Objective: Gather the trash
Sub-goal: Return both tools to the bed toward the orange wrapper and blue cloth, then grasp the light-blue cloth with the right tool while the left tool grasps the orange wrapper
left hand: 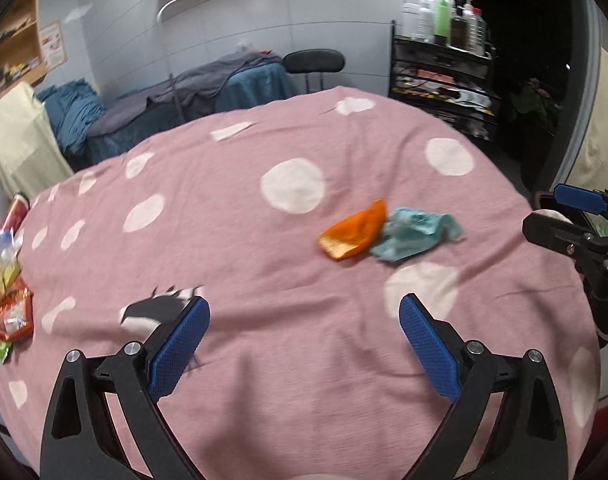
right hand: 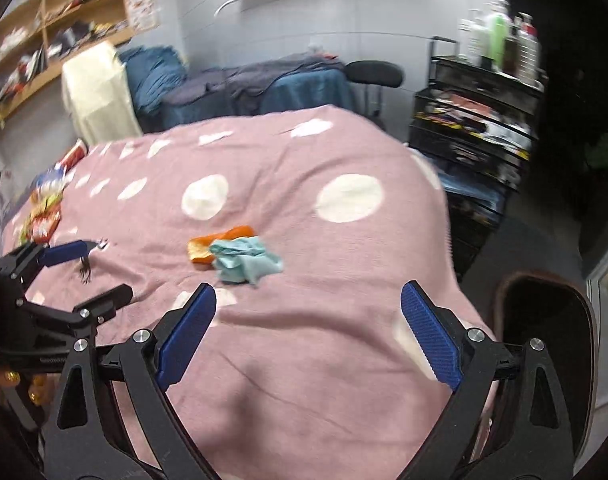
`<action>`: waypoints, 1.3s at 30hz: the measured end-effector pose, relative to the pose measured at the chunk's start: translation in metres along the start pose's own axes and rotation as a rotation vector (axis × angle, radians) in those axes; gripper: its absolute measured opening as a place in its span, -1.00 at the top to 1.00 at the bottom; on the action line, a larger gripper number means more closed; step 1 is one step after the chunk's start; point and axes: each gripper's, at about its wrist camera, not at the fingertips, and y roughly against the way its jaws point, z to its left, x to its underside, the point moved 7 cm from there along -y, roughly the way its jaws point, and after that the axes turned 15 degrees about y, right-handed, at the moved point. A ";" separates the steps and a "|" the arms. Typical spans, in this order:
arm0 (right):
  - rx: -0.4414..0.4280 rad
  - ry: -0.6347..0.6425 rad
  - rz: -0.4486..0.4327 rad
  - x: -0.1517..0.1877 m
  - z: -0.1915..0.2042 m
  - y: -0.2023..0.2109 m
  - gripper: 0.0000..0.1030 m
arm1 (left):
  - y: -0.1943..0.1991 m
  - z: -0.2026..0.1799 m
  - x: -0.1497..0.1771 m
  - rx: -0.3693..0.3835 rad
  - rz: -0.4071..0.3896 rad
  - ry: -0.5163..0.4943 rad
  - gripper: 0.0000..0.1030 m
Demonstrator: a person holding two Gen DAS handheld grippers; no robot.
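pink white-dotted blanket point(left hand: 224, 240), orange wrapper point(left hand: 353, 234), teal wrapper point(left hand: 415, 236)

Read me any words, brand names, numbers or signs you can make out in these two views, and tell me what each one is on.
No text can be read in either view.
Snack packets at the table edge: print is there, too blurred to read.
Wall poster: too small and blurred.
Bottles on the black rack: labels unreadable.
Orange wrapper and light blue wrapper on the pink cloth: no lettering visible.
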 end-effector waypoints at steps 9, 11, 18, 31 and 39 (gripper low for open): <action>-0.057 0.136 0.131 -0.025 0.041 -0.059 -0.72 | -0.002 0.025 0.004 -0.012 0.019 0.005 -0.69; -0.060 0.162 0.158 -0.028 0.046 -0.070 -0.62 | -0.003 0.025 0.003 -0.012 0.020 -0.001 -0.67; -0.060 0.216 0.250 -0.026 0.053 -0.100 0.38 | -0.013 0.017 -0.003 -0.002 0.038 -0.049 -0.65; -0.046 0.023 0.098 -0.028 0.014 -0.052 0.67 | -0.056 -0.044 -0.022 0.004 0.099 -0.239 -0.49; -0.031 -0.048 0.054 -0.017 -0.009 -0.023 0.67 | -0.102 -0.073 -0.016 -0.065 0.181 -0.360 -0.12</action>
